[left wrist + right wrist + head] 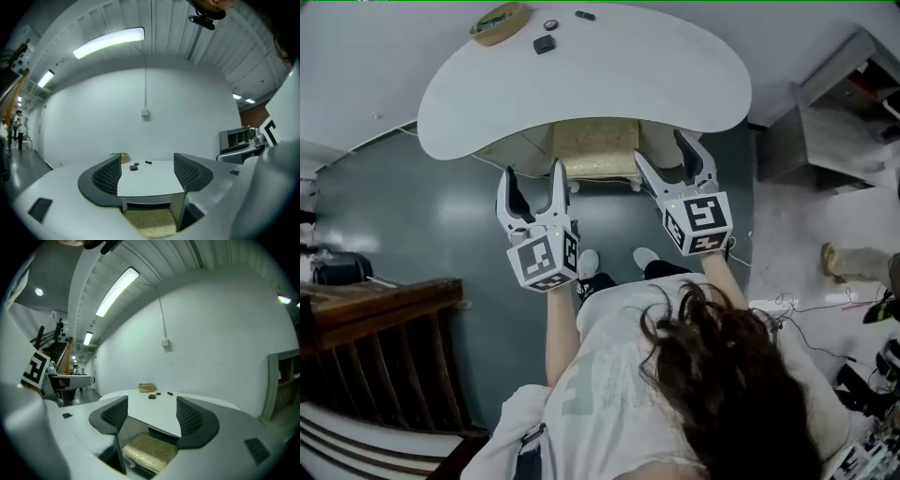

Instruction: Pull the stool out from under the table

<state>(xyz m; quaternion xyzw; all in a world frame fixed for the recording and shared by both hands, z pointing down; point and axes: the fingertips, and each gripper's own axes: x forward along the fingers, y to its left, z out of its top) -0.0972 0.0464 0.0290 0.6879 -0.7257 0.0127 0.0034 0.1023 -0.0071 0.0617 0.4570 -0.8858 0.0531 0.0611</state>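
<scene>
The stool (595, 148), topped with a yellowish cushion, is seen tucked under the white table (609, 80), with only its near part showing. The left claw (532, 180) and the right claw (662, 153) are held wide open near the stool's front, with nothing gripped by either. A shallow basket (499, 21) is set at the table's far edge.

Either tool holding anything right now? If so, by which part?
Nothing is held. The left tool and right tool both have their jaws apart and empty. Neither appears to touch the stool tucked under the table.
</scene>
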